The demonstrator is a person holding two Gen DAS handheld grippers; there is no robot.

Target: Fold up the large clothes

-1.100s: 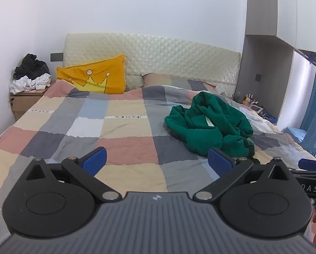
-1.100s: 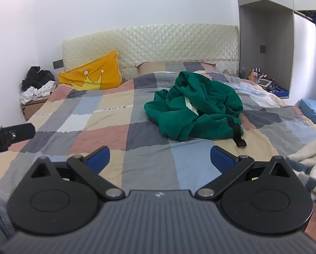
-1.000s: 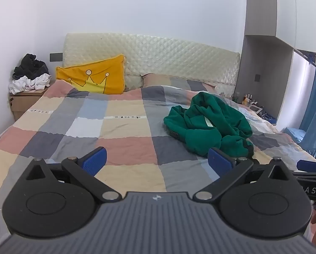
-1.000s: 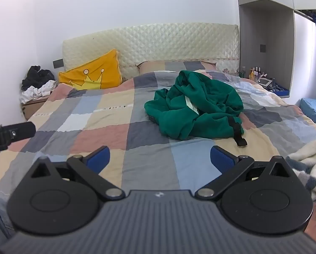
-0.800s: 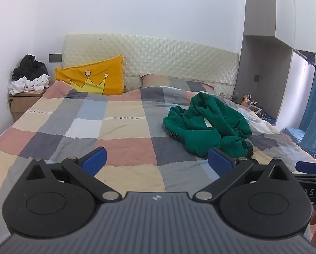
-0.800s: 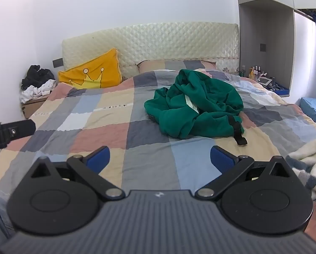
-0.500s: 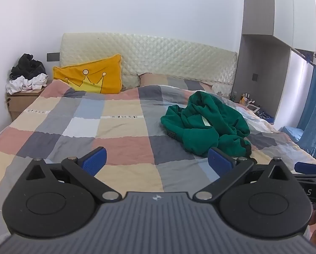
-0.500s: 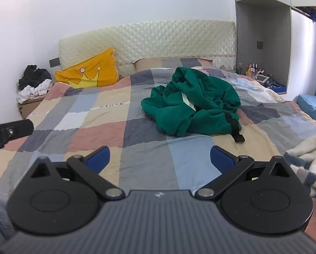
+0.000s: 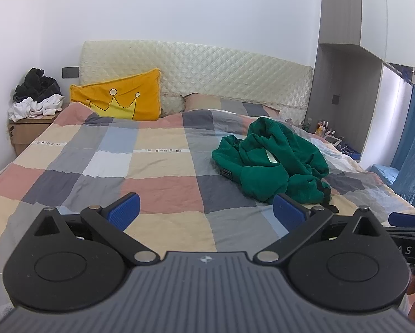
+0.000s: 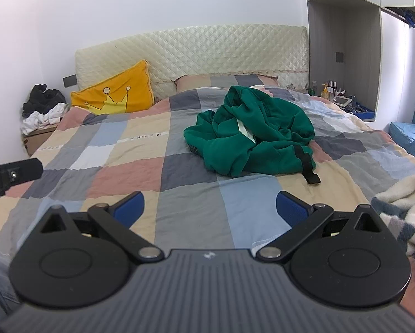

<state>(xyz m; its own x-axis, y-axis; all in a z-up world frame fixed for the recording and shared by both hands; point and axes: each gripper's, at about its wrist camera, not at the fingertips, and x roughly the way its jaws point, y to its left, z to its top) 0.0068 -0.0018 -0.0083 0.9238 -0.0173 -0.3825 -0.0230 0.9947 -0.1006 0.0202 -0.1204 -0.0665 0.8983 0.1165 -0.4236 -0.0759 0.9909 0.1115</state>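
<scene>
A crumpled green sweatshirt (image 9: 271,161) lies in a heap on the right half of a bed with a checked cover (image 9: 140,166); it also shows in the right wrist view (image 10: 251,136), with a black strap end trailing at its right. My left gripper (image 9: 206,212) is open and empty, above the foot of the bed, short of the garment. My right gripper (image 10: 210,206) is open and empty, also short of it. The left gripper's side shows at the left edge of the right wrist view (image 10: 10,176).
A yellow crown pillow (image 9: 118,102) leans on the quilted headboard (image 9: 207,75). A side table with piled clothes (image 9: 35,100) stands at the left. A fluffy white blanket (image 10: 404,205) lies at the bed's right front. A shelf niche with bottles (image 10: 335,91) is at the right.
Both grippers have drifted slightly toward the bed and the green sweatshirt. Both stay open and empty. The garment has not moved.
</scene>
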